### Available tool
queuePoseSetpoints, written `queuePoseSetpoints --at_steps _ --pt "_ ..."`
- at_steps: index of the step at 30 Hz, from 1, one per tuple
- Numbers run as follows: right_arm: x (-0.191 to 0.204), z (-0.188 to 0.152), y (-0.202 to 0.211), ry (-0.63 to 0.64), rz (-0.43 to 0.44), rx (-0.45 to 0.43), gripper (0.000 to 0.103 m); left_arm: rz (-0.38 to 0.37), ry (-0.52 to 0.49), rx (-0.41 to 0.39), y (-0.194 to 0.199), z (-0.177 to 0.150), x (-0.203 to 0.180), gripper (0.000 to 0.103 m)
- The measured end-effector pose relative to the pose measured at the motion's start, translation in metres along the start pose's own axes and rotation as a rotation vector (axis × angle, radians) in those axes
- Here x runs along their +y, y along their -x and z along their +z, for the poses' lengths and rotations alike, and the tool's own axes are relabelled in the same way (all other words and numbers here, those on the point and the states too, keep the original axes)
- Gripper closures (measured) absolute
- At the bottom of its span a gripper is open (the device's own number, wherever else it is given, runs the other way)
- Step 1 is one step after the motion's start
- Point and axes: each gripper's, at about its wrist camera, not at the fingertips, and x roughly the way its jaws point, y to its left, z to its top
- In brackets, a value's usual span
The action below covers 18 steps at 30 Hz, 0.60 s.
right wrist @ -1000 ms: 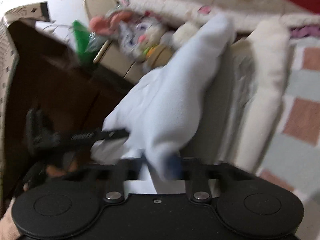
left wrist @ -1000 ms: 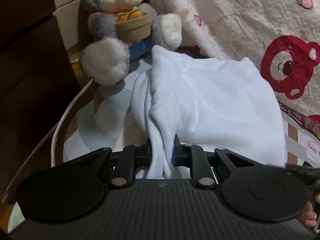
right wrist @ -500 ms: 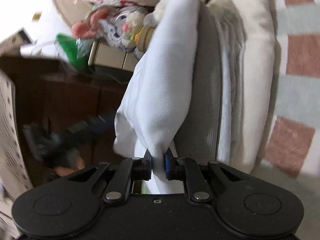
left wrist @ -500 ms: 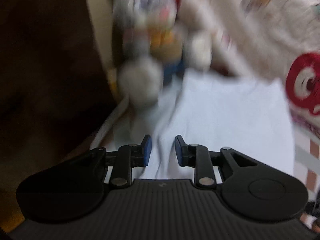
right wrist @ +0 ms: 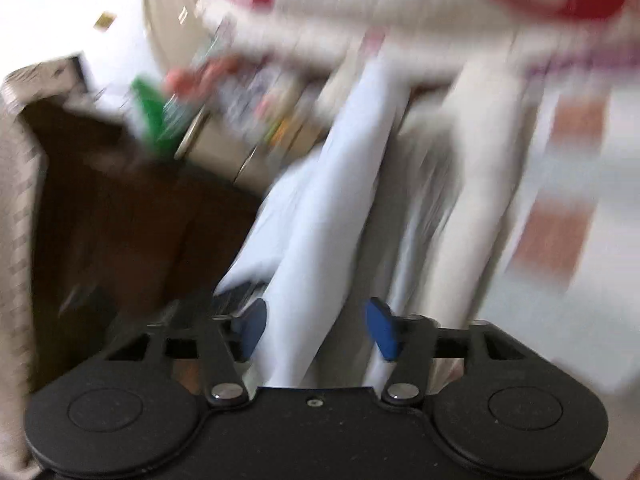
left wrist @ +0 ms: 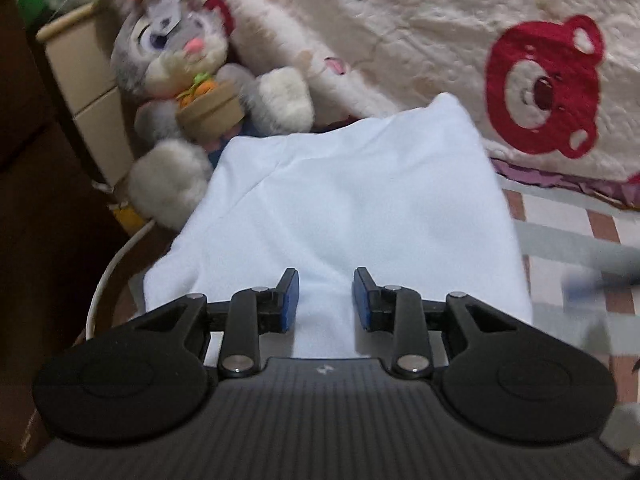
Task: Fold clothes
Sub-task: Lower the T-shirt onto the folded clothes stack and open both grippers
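A white garment lies folded and flat on the bed in the left wrist view. My left gripper hovers over its near edge. Its jaws are opening, the blue pads stand apart and the cloth lies below them, not pinched. The right wrist view is blurred by motion. There the same white garment runs up between the fingers of my right gripper. Those jaws are opening wide, and neither blue pad presses on the cloth.
A grey plush rabbit sits at the garment's far left corner. Behind it lies a cream quilt with a red bear. Dark wooden furniture borders the left. Grey and cream folded cloths lie beside the garment on the checked sheet.
Both grippers have let go of the white garment. It was bunched and pinched in each; now it lies spread flat, and both pairs of jaws stand apart.
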Motion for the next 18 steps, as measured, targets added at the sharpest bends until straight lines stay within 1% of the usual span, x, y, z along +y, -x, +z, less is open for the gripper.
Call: queuePoseSetpoints --at_steps 2,4,5,6,8,9,10,11,13,14,16,18 --pt "0.0 0.024 -0.015 0.022 -0.04 -0.065 0.04 0.005 -0.007 -0.003 0.0 -0.001 -0.003 0.074" --pt "0.0 0.042 -0.031 0.04 -0.076 -0.139 0.04 -0.016 0.036 -0.001 -0.003 -0.002 0.003 0.074" --pt "0.0 0.049 -0.039 0.047 -0.091 -0.183 0.035 -0.028 0.061 0.001 -0.004 -0.002 0.007 0.074" --pt "0.0 0.055 -0.046 0.053 -0.107 -0.227 0.035 -0.038 0.084 -0.002 -0.005 -0.003 0.01 0.074" --pt "-0.003 0.068 -0.08 0.037 -0.12 -0.137 0.035 -0.043 0.089 -0.014 -0.004 -0.006 0.012 0.074" --pt "-0.004 0.074 -0.097 0.028 -0.126 -0.089 0.04 -0.04 0.085 -0.024 -0.001 -0.008 0.011 0.074" --pt "0.0 0.071 -0.101 0.068 -0.159 -0.095 0.067 -0.035 0.081 -0.036 0.002 -0.01 0.01 0.074" --pt "0.003 0.071 -0.096 0.108 -0.162 -0.119 0.079 -0.03 0.076 -0.047 0.005 -0.012 0.008 0.074" --pt "0.011 0.069 -0.086 0.185 -0.162 -0.168 0.085 -0.075 0.117 -0.082 0.013 -0.024 0.009 0.076" --pt "0.011 0.068 -0.086 0.196 -0.191 -0.183 0.085 -0.1 0.14 -0.1 0.018 -0.03 0.009 0.076" --pt "0.008 0.067 -0.088 0.199 -0.238 -0.197 0.085 -0.087 0.125 -0.091 0.018 -0.046 0.002 0.076" --pt "0.006 0.062 -0.086 0.221 -0.233 -0.191 0.085 -0.065 0.108 -0.078 0.017 -0.061 -0.004 0.076"
